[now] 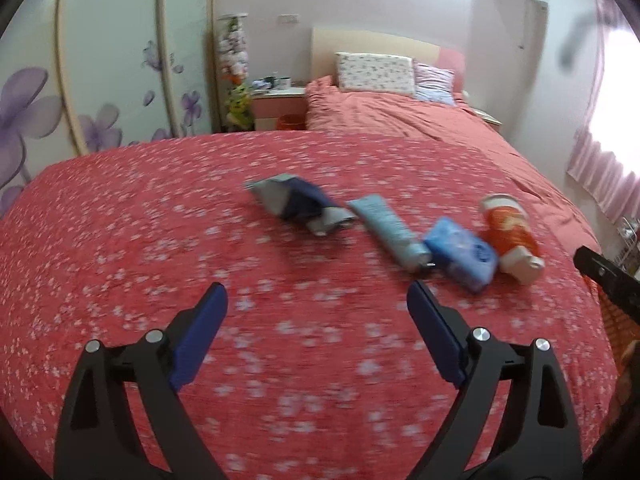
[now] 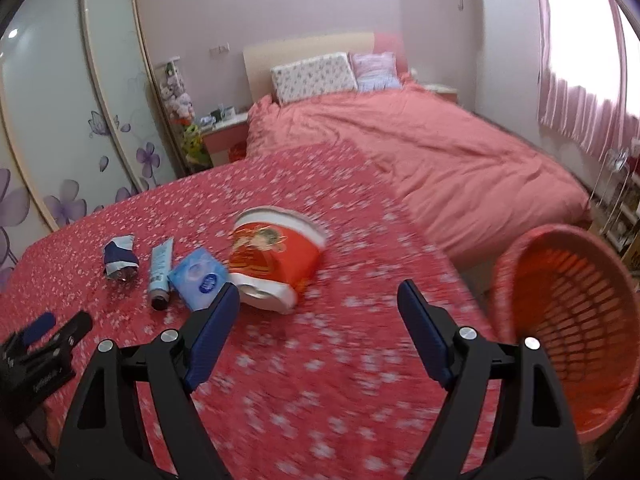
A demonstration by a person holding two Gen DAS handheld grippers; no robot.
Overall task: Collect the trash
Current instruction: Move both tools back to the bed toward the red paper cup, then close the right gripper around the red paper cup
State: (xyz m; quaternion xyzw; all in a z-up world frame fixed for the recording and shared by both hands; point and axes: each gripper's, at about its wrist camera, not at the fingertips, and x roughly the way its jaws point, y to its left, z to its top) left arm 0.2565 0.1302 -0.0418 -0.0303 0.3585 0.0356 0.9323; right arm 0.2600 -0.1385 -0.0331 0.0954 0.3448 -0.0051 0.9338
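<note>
Four pieces of trash are laid in a loose row on a bed covered by a red bedspread with small white flowers: a crumpled grey and dark blue foil pouch, a pale blue plastic tube with a dark cap, a blue and white soft tissue pack and a red and white paper noodle cup lying on its side. The tube, the tissue pack and the cup are set just beside one another, while the pouch is kept slightly apart at the far end of the row. In the left wrist view the left claw is held above bare bedspread in front of the row, its blue-padded jaws spread wide with nothing between them. In the right wrist view the right claw is likewise spread wide and empty, and the cup is seen just beyond its left finger. An orange plastic lattice basket is placed off the bed's edge at the right. The left claw is seen at the left edge of the same view. A paler pink duvet and two pillows are seen farther back.
</note>
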